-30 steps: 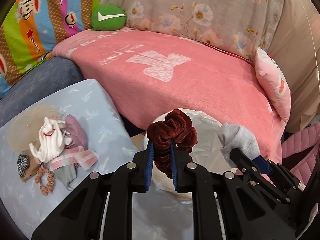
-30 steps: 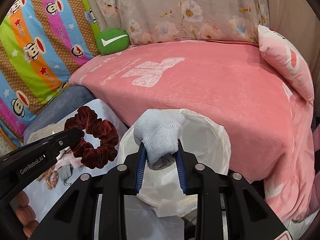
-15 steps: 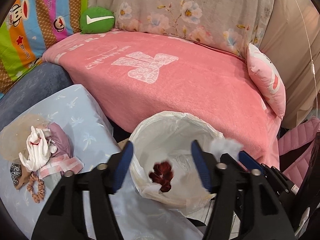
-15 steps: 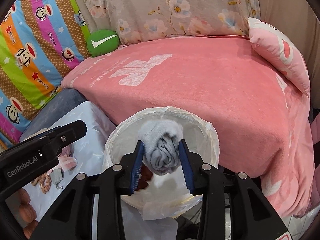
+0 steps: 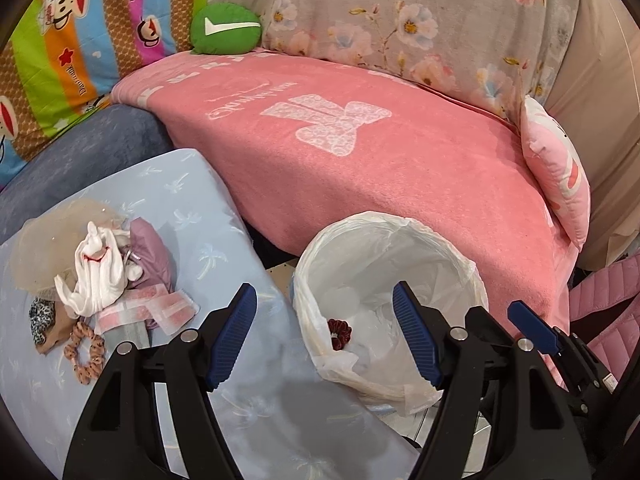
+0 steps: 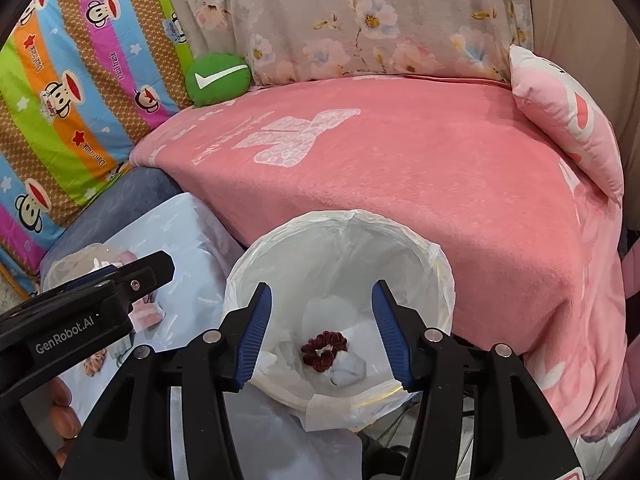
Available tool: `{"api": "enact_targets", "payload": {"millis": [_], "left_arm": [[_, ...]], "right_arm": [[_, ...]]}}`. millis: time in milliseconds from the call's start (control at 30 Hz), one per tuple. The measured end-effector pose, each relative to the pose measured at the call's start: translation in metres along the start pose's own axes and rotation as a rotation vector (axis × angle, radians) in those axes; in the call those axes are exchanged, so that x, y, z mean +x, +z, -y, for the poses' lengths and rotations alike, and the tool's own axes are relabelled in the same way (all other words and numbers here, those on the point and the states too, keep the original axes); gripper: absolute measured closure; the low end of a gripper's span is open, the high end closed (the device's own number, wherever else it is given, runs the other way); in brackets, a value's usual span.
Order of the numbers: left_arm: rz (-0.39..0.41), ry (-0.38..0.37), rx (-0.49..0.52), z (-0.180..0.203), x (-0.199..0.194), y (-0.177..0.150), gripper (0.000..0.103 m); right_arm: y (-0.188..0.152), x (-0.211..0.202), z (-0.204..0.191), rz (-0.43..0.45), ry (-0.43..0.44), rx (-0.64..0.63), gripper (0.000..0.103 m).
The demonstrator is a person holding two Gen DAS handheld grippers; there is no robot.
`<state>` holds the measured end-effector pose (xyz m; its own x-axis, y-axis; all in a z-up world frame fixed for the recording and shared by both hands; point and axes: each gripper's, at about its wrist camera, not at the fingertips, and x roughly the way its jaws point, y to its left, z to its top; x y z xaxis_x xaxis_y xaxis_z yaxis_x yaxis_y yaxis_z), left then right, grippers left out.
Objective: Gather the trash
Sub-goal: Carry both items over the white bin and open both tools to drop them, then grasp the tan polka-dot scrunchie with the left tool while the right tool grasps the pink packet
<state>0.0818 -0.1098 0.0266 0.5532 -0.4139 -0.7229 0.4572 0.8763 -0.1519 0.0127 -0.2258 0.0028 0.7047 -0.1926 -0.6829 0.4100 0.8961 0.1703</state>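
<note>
A white-lined trash bin (image 5: 400, 224) (image 6: 436, 256) stands beside the pink bed. Inside lie a dark red velvet scrunchie (image 5: 339, 330) (image 6: 325, 350) and a rolled grey sock (image 6: 347, 369). My left gripper (image 5: 325, 332) is open and empty, hovering above the bin's left rim. My right gripper (image 6: 322, 322) is open and empty, directly above the bin. A pile of small items lies on the light blue cushion (image 5: 192, 208): a white cloth (image 5: 96, 276), a purple cloth (image 5: 154, 254), a pink checked strip (image 5: 160, 308), an orange scrunchie (image 5: 86, 354) and a leopard scrunchie (image 5: 40, 318).
A pink blanket (image 5: 360, 152) covers the bed behind the bin. A green cushion (image 5: 226, 28) and a pink pillow (image 5: 560, 176) lie on it. A striped monkey-print cloth (image 5: 80, 32) hangs at the left. A pink quilted bag (image 5: 604, 300) is at the right.
The left gripper opened and dropped the red scrunchie into the bin. The right gripper then opened and the grey sock fell in beside it.
</note>
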Motion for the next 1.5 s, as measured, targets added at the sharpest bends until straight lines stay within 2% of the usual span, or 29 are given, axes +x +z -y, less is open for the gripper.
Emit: {"api": "enact_targets", "payload": {"millis": [433,867,1500], "left_arm": [[0.007,0.033,-0.067,-0.033,-0.012,-0.010,0.035],[0.007,0.077,-0.154,-0.077,-0.022,-0.025,0.028],[-0.051,0.248,-0.339,-0.194,-0.026,-0.071,0.025]], "right_arm": [[-0.006,-0.008,-0.032,-0.004,0.027,-0.048,0.049],[-0.012,-0.010,-0.069,-0.016,0.051,-0.106,0.043],[-0.049,0.020,-0.156,-0.118,0.152,-0.210,0.042]]}}
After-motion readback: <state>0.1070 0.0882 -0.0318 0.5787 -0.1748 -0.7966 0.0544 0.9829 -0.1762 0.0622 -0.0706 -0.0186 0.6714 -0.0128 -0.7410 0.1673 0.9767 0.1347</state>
